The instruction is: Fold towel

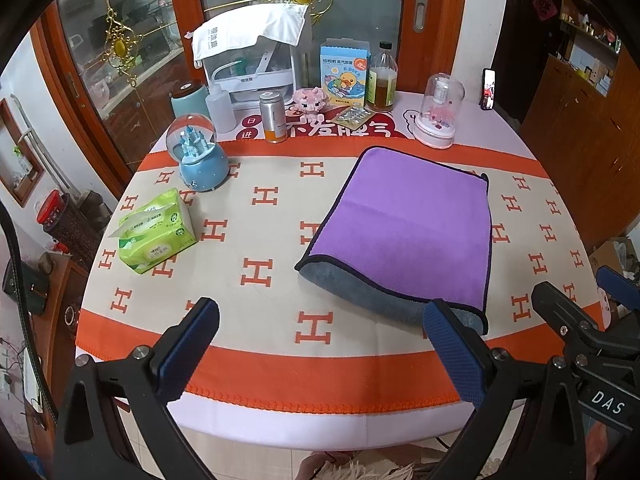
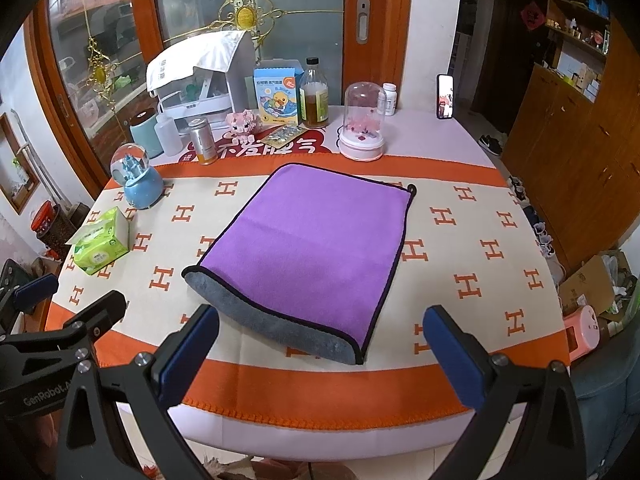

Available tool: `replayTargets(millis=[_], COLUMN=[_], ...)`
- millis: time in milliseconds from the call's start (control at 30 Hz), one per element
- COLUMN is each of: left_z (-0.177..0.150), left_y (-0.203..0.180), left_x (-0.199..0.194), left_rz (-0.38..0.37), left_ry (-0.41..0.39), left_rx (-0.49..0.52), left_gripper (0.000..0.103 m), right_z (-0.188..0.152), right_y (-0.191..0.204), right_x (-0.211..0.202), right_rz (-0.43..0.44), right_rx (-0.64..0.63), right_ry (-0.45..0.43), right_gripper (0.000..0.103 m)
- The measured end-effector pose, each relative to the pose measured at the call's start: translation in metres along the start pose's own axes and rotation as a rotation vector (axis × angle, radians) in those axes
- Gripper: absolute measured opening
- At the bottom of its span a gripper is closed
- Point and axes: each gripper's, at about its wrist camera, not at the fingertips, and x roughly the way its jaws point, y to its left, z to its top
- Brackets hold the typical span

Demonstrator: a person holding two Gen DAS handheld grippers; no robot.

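Observation:
A purple towel (image 1: 404, 220) with a grey underside and dark trim lies folded on the patterned tablecloth (image 1: 256, 264); its grey fold edge faces the near side. It also shows in the right wrist view (image 2: 312, 244). My left gripper (image 1: 320, 344) is open and empty, above the table's near edge, left of the towel's near corner. My right gripper (image 2: 320, 348) is open and empty, just in front of the towel's near edge. The right gripper also shows at the right edge of the left wrist view (image 1: 580, 320), the left gripper at the left edge of the right wrist view (image 2: 60, 320).
A green tissue pack (image 1: 158, 232) and a blue snow globe (image 1: 198, 156) stand at the left. Bottles, a duck box (image 1: 345, 74), a glass dome (image 1: 438, 112), a white appliance (image 1: 256, 60) and a phone (image 1: 488, 88) line the back edge.

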Motion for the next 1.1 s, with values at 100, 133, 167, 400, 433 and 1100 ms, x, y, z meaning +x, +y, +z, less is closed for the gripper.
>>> replayTargets(millis=[100,133,167,400,433,1100], left_z=[0.001,0.002,0.003,0.002,0.002,0.002], left_y=[0.0,0.001,0.001,0.003,0.004,0.002], left_x=[-0.002,-0.002,-0.004,-0.006,-0.008,-0.01], left_rz=[0.001,0.003,0.003,0.006,0.006,0.002], left_ry=[0.003,0.002,-0.001,-0.01,-0.011,-0.019], left_rx=[0.003,0.002,0.001,-0.004,-0.004,-0.001], left_gripper=[0.102,0.102,0.102,0.102,0.102,0.102], right_z=[0.0,0.0,0.0,0.001,0.0,-0.001], right_y=[0.001,0.001,0.001,0.001,0.001,0.001], right_x=[0.0,0.0,0.001,0.001,0.0,-0.001], right_rz=[0.006,0.007,0.008,0.009,0.008,0.009], right_rx=[0.0,0.001,0.003,0.0,0.001,0.006], right_ry=[0.003,0.005,0.007,0.005,0.005,0.003], right_gripper=[0.102,0.102,0.102,0.102,0.102,0.102])
